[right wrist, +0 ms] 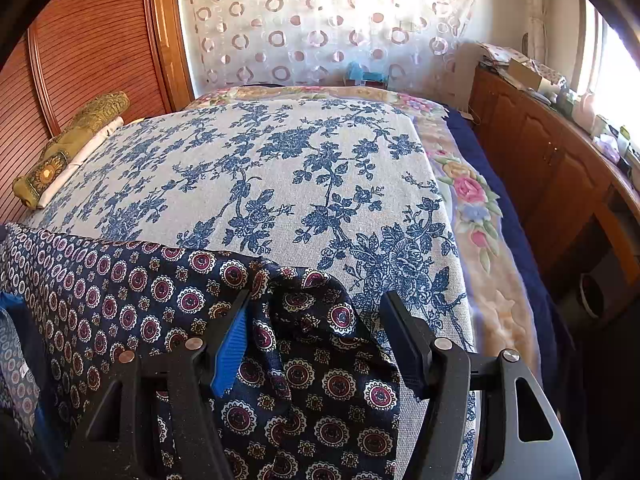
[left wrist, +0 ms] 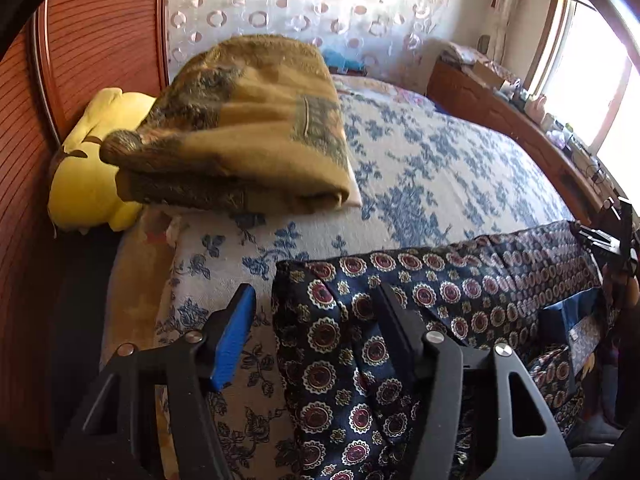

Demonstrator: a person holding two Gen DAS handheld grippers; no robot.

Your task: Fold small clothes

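Item one: the garment point(left wrist: 360, 340), a dark navy piece printed with red and white medallions. It lies along the near edge of the bed, spread from left to right, its far edge folded into a soft ridge. In your right wrist view the same garment point(right wrist: 132, 292) fills the near left and hangs toward you over the bed edge.

Item two: your left gripper point(left wrist: 316, 320). Its jaws stand wide. The blue-padded finger sits over the bedspread just left of the garment; the other finger lies on the printed cloth. The garment's left edge is between them, not pinched.

Item three: your right gripper point(right wrist: 316, 328). Jaws wide as well. The garment's right end bunches up between the fingers, with the blue pad against the cloth on the left and the black finger over the bedspread on the right.

Item four: the bedspread point(right wrist: 280, 160), white with blue flowers, covering the bed under the garment.

Item five: a folded tan blanket point(left wrist: 248, 128), far left on the bed, near the wooden headboard point(left wrist: 92, 40).

Item six: a yellow plush toy point(left wrist: 92, 160), left of the blanket and partly under it.

Item seven: a wooden cabinet point(right wrist: 548, 160) along the right side, cluttered on top.

Item eight: a sheer curtain point(right wrist: 320, 20) with ring pattern at the far wall.
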